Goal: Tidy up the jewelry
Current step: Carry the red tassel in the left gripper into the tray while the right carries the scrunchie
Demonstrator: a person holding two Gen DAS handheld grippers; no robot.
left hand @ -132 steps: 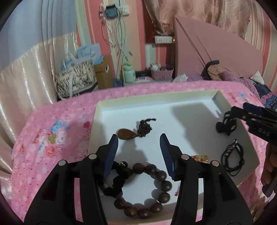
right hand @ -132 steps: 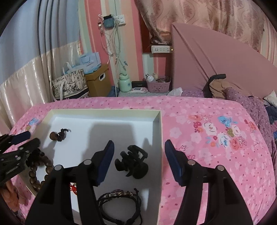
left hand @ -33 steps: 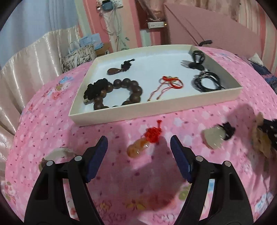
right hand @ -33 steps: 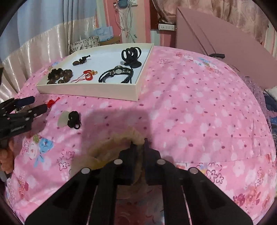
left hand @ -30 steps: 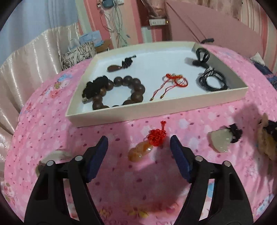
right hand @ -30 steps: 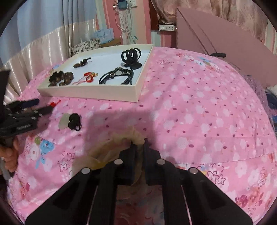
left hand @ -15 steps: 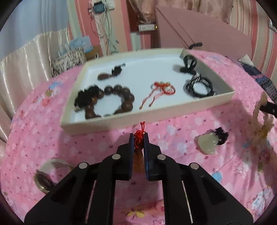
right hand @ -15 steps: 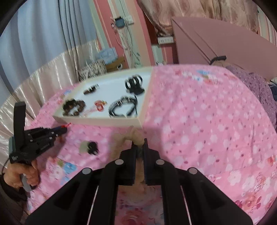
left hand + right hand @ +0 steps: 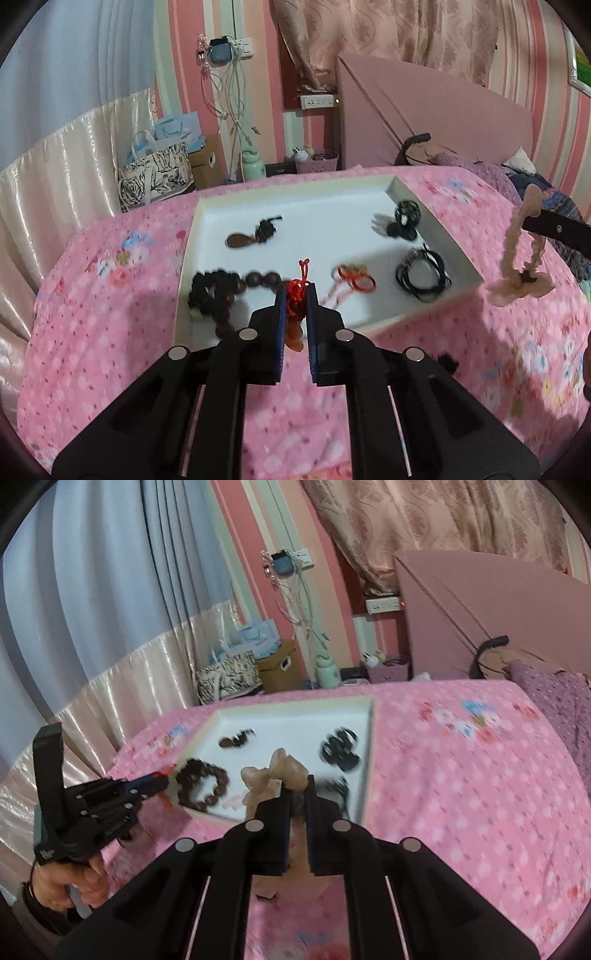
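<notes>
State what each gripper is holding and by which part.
The left gripper holds the amber pendant by its red knotted cord. The right gripper holds the beige plush hair tie by its loop, its bow dangling below.

Bedspread (image 9: pixel 110 325): pink, scattered small white and dark-pink blossoms, a few larger blue-and-white flower clusters.
Tray (image 9: pixel 436 218): cream rim, white floor.
Inside the tray: wooden bead bracelet (image 9: pixel 221 291), dark brown; teardrop pendant (image 9: pixel 240 240), brown with black knotted cord; red cord bracelet (image 9: pixel 354 277), red with a gold-coloured glint; cord bracelets (image 9: pixel 421 275), black; hair claw (image 9: pixel 404 221), black.
Left gripper (image 9: pixel 295 291): black body, blue pads; between the pads a gourd pendant (image 9: pixel 294 338), amber-orange, with a red knot.
Right gripper (image 9: pixel 296 786): black; it holds a scrunchie (image 9: pixel 517 258), pale peach-beige.
Behind the tray: wall (image 9: pixel 184 74) striped pink, cream and pale green; curtain (image 9: pixel 92 590) pale blue; headboard (image 9: pixel 424 122) dusty pink.
</notes>
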